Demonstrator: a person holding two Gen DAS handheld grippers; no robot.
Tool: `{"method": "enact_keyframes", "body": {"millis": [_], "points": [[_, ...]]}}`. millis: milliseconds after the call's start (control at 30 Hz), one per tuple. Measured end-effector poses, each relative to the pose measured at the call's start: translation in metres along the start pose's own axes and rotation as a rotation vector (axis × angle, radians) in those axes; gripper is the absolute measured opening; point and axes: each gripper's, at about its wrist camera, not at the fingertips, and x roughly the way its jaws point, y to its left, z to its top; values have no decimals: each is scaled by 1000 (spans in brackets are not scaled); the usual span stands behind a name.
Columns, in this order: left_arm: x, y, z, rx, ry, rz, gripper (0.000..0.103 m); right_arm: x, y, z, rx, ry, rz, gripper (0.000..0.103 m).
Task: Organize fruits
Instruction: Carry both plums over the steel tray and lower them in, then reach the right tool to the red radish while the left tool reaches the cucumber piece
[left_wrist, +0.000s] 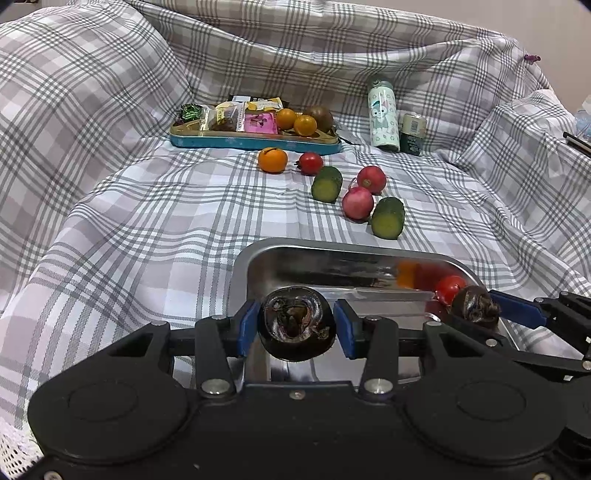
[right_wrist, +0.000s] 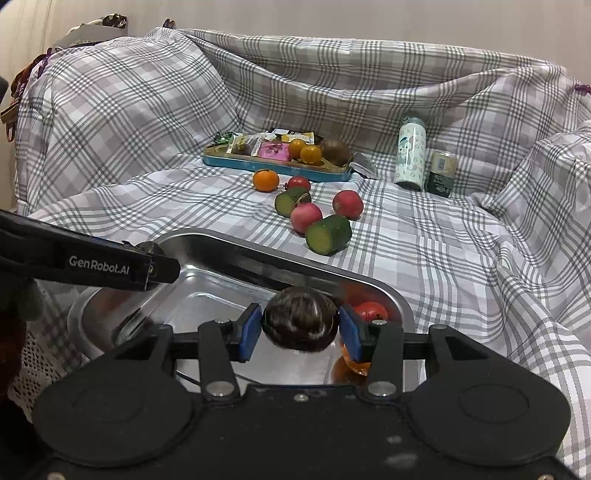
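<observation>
In the left wrist view my left gripper is shut on a dark round fruit, held between the blue pads over the near-left corner of a steel tray. A small red tomato lies in the tray's right end. Beside it a second dark fruit sits between the blue pads of my other gripper. In the right wrist view my right gripper is shut on that dark fruit above the steel tray. The tomato and an orange fruit lie below.
On the checked cloth beyond the tray lie an orange, a tomato, two cucumber pieces and two red radishes. A blue tin holds snacks, oranges and a kiwi. A white bottle and a can stand at the right.
</observation>
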Motion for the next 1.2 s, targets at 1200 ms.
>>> {"method": "enact_keyframes", "body": {"millis": [1200], "points": [[-2, -2, 0, 8, -25, 15, 52, 4, -2, 0, 14, 16, -8, 47]]}}
